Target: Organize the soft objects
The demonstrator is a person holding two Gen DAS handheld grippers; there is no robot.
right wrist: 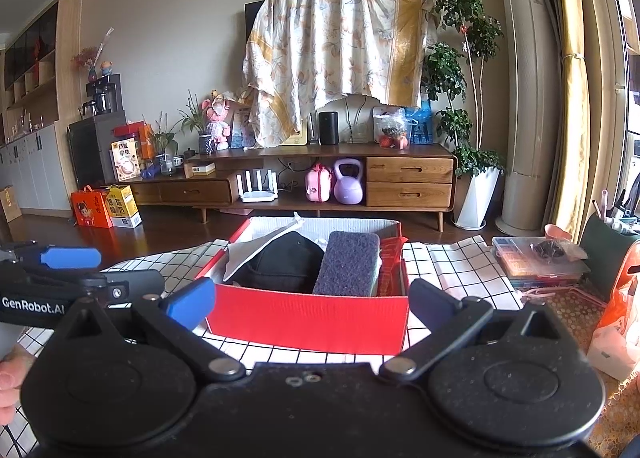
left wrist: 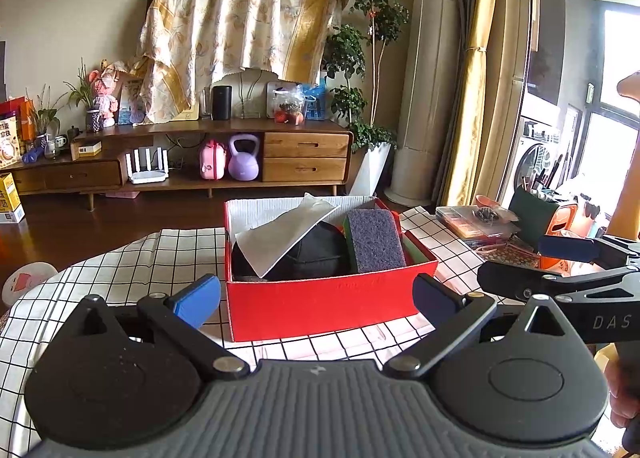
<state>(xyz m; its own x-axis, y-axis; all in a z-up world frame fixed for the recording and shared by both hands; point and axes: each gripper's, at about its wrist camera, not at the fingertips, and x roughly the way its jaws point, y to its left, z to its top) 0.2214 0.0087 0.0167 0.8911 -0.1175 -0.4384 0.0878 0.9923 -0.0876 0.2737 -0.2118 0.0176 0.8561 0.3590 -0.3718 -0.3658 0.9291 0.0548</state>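
A red cardboard box point(left wrist: 320, 304) point(right wrist: 308, 316) stands on the checked tablecloth, straight ahead of both grippers. Inside lie a black cap point(left wrist: 316, 254) point(right wrist: 286, 264), a white sheet point(left wrist: 280, 240) point(right wrist: 256, 244) draped over the cap, and a grey-topped sponge point(left wrist: 376, 240) point(right wrist: 348, 263) leaning at the right. My left gripper point(left wrist: 316, 300) is open just short of the box's near wall, holding nothing. My right gripper point(right wrist: 312, 304) is open too, empty, at the same wall. Each gripper shows at the edge of the other's view.
The white-and-black checked cloth point(left wrist: 132, 258) point(right wrist: 456, 266) covers the table. Clear plastic cases point(left wrist: 476, 224) point(right wrist: 536, 258), a dark green holder point(left wrist: 534, 214) and an orange bag point(right wrist: 624, 298) crowd the right side. A wooden TV cabinet point(right wrist: 320, 182) stands across the floor.
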